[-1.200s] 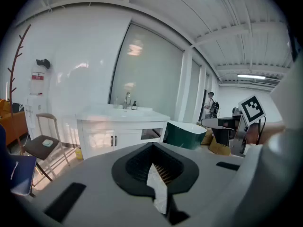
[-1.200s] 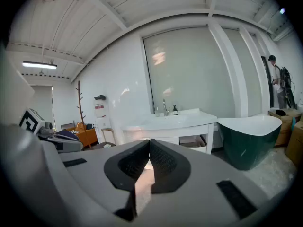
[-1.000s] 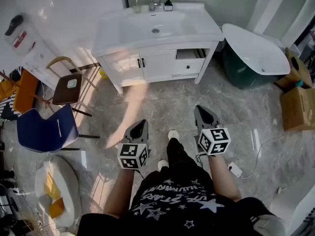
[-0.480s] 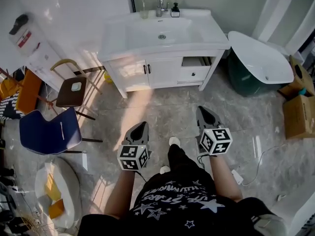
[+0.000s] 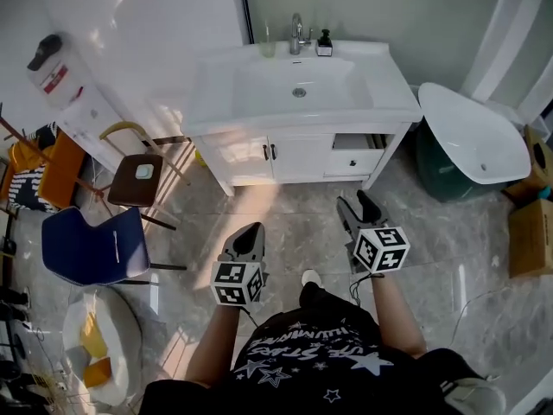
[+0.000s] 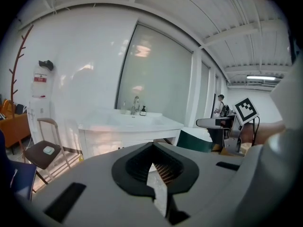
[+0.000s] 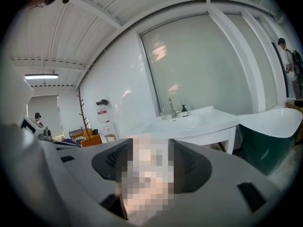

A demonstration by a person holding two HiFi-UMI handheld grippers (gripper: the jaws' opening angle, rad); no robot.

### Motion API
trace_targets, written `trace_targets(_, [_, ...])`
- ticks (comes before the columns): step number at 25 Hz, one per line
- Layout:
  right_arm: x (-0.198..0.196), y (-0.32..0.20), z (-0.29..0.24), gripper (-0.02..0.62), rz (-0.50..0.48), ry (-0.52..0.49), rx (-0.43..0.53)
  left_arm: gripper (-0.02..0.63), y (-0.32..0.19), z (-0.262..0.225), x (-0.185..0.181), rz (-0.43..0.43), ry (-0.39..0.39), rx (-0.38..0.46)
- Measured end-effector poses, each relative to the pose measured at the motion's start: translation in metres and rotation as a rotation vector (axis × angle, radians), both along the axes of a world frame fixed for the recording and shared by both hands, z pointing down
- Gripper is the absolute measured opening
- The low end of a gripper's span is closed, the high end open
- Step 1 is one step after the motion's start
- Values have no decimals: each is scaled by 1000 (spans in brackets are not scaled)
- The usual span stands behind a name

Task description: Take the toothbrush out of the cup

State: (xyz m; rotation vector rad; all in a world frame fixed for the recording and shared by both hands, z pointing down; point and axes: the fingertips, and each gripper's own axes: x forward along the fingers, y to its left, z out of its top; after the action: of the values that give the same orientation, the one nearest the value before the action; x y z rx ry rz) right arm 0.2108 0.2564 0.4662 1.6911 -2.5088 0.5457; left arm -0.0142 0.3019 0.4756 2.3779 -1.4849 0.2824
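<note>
The sink (image 5: 380,85) stands well ahead of both grippers. The right gripper (image 5: 352,199) has just been opening, and its jaws stand apart over floor. The left gripper (image 5: 251,228) has its jaws together and holds nothing. The cup (image 5: 268,49) sits at the sink's back edge, left of the faucet (image 5: 296,35). The toothbrush in it is too small to make out.
</note>
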Motion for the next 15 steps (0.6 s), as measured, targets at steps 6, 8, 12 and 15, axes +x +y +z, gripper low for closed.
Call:
trace_targets(6, [6, -69, 3, 293, -45, -20, -13, 15, -56, -6, 6, -52, -20, 11])
trace_targets(8, [10, -90, 5, 298, -55, -23, -13, 15, -73, -5, 10, -65, -26, 12])
trace_targets(12, [22, -124, 12, 302, -73, -19, -19, 15, -105, 1, 20, -84, -34, 10])
trace_targets(15, [34, -147, 18, 302, -71, -16, -33, 15, -124, 3, 26, -94, -38, 10])
